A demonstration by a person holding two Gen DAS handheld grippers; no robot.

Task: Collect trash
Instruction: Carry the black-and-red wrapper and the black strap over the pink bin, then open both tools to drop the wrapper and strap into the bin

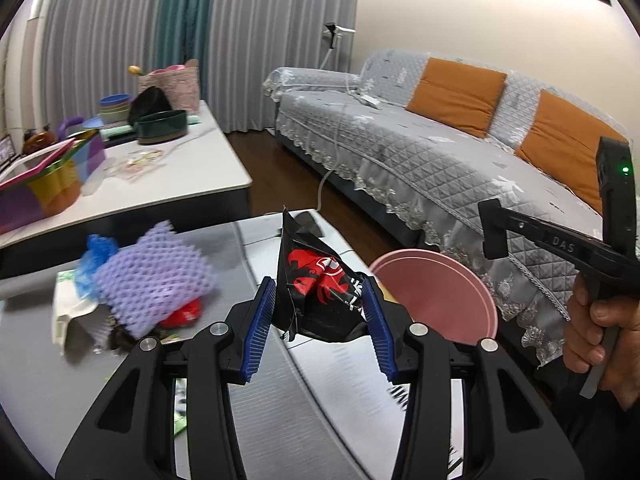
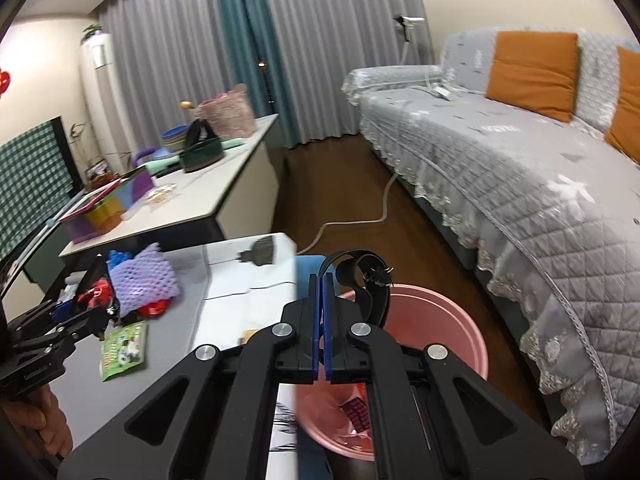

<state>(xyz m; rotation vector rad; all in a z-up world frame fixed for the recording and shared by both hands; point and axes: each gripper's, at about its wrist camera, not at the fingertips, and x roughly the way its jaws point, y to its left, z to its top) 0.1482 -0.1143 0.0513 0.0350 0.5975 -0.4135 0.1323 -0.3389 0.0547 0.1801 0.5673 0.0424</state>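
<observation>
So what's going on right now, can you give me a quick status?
Left gripper shut on black-and-red wrapper. Right gripper shut, curled black strip at its fingers, over pink bin. More trash on table. Nothing blocking.

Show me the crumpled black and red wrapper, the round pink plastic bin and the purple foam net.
Crumpled black and red wrapper (image 1: 320, 280): left wrist view, red print.
Round pink plastic bin (image 2: 440, 320): right wrist view, inner wall.
Purple foam net (image 1: 156, 276): left wrist view, mesh middle.
</observation>
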